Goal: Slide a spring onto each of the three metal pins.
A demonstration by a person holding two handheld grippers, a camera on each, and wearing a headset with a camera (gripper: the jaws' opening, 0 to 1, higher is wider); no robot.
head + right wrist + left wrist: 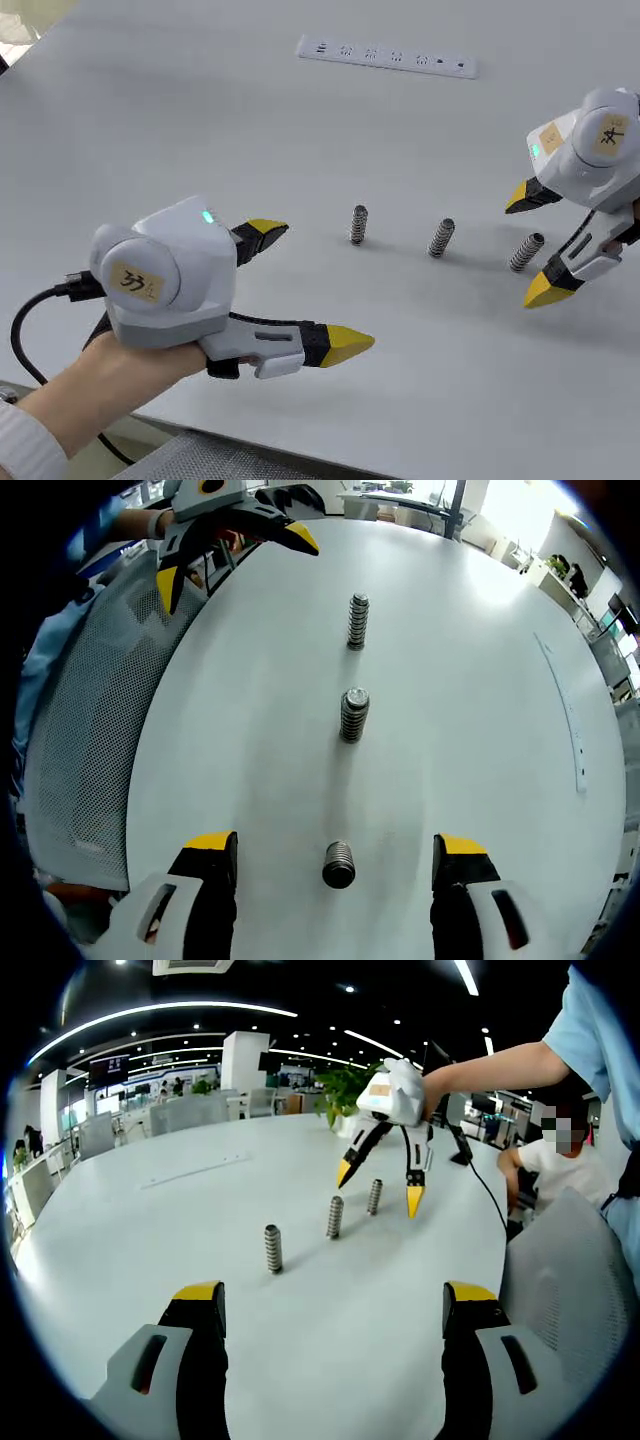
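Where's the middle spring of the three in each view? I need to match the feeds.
Head view: middle spring, right of centre.
Left gripper view: middle spring, just above centre.
Right gripper view: middle spring, at centre.
Shared landmark: white power strip.

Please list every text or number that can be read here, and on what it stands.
"33", then a small unclear mark: tan label on the left gripper.
"34", turned sideways: large sticker on the right gripper.
Too small to read: its small sticker; the power strip markings.
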